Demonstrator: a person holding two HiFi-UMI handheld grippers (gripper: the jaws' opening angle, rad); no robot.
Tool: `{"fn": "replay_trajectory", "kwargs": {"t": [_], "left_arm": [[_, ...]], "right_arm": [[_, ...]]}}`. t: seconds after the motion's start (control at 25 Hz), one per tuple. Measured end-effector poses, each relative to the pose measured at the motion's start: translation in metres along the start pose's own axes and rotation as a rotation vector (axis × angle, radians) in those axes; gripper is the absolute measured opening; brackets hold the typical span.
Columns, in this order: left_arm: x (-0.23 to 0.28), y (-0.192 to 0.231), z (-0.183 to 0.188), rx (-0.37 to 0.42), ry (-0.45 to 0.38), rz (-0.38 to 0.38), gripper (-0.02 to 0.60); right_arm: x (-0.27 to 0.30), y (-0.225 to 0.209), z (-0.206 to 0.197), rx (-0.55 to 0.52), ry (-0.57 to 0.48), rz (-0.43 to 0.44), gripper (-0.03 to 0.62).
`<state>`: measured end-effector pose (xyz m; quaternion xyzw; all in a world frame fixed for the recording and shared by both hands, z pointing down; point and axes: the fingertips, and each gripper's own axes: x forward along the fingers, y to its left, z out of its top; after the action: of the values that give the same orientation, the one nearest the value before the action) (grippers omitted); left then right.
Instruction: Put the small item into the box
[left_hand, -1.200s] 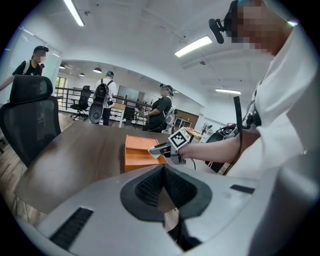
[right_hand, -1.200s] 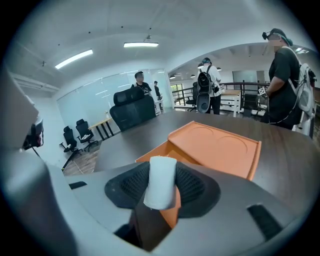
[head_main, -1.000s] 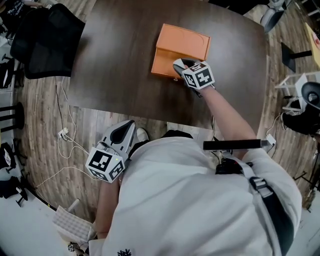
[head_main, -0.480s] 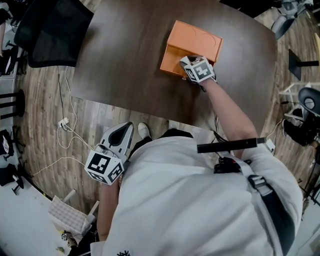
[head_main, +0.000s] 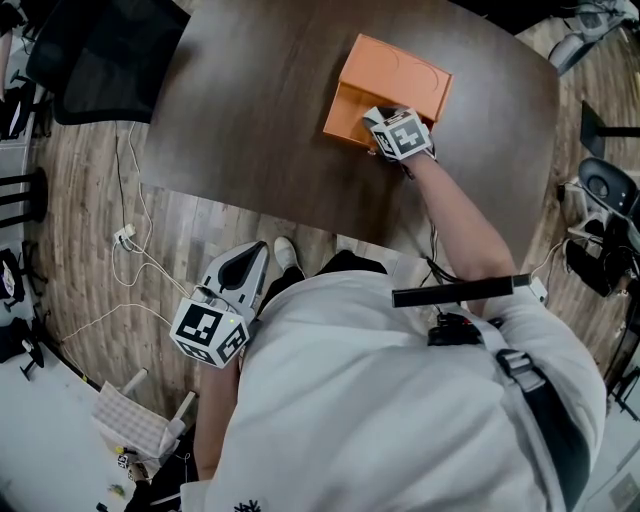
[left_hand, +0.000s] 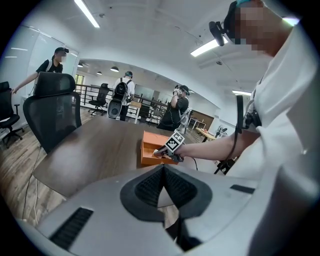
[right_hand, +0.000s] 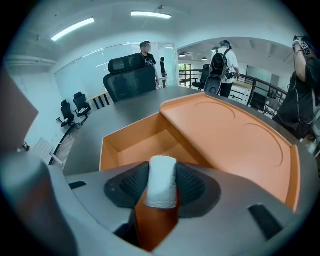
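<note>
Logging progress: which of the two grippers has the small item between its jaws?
The right gripper, over the open orange box: a small white roll sits between its opening jaws. The left gripper is shut, empty.

Beneath me a dark wooden surface (head_main: 260, 110) stands on a pale plank floor (head_main: 90, 250). White cables (head_main: 124, 238) trail off its near left corner, and a black mesh chair (head_main: 105, 55) stands at its far left corner. Strip lights (right_hand: 72, 28) cross the white ceiling. People (left_hand: 121, 95) stand near a railing (right_hand: 260, 95) beyond.
</note>
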<state>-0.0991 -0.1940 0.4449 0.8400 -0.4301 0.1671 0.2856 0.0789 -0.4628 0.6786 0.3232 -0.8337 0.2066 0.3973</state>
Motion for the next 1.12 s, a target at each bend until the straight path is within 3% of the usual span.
{"fn": "replay_trajectory", "kwargs": {"t": [1.12], "left_arm": [[0.006, -0.0035, 0.0005, 0.005, 0.001, -0.015, 0.003]], "right_arm": [[-0.0033, -0.0019, -0.0036, -0.023, 0.01, -0.016, 0.193]]}}
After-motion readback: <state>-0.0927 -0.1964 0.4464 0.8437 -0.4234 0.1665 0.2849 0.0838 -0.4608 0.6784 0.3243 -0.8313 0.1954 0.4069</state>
